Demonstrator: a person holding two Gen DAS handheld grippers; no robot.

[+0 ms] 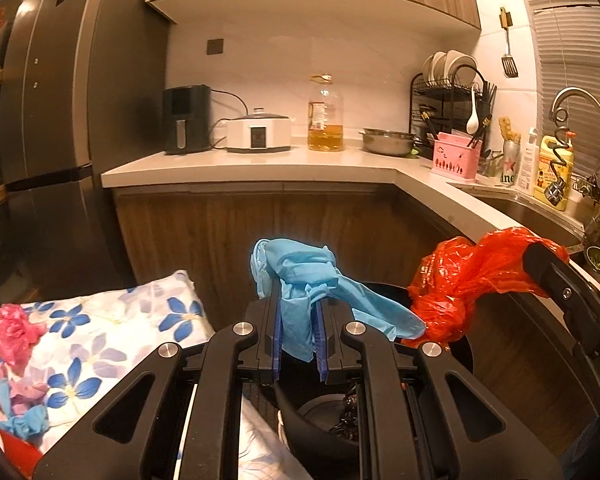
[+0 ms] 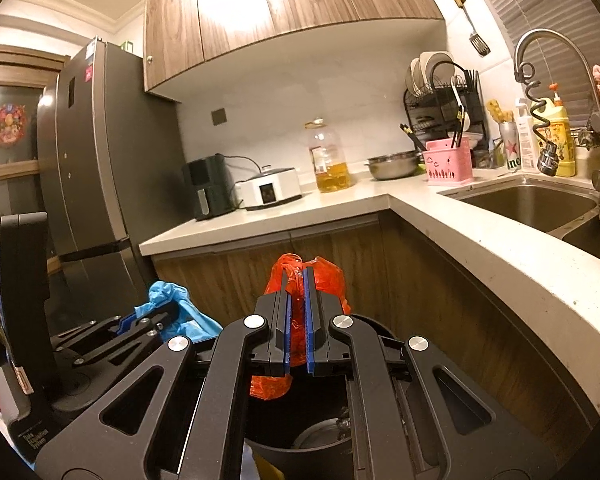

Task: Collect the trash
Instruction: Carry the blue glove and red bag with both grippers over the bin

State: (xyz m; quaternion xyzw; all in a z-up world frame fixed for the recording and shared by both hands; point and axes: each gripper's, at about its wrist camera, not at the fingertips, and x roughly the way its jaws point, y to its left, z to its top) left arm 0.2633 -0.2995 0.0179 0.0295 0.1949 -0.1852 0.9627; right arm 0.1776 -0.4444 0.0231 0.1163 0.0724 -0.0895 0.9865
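Observation:
My left gripper [image 1: 297,300] is shut on a crumpled blue glove [image 1: 300,276], held above the black trash bin [image 1: 320,432]; the glove hangs over the fingers. My right gripper [image 2: 297,280] is shut on a red plastic bag [image 2: 300,320], held over the same bin [image 2: 320,436]. In the left wrist view the red bag [image 1: 468,280] hangs at the right, close to the glove's tip. In the right wrist view the left gripper with the blue glove [image 2: 172,304] is at the left.
A floral cloth [image 1: 100,340] at the left carries pink [image 1: 16,332] and blue [image 1: 24,424] scraps. Wooden cabinets and the white L-shaped counter [image 2: 440,220] stand close behind the bin. A sink [image 2: 528,200], dish rack and appliances sit on the counter. A fridge [image 2: 96,160] stands left.

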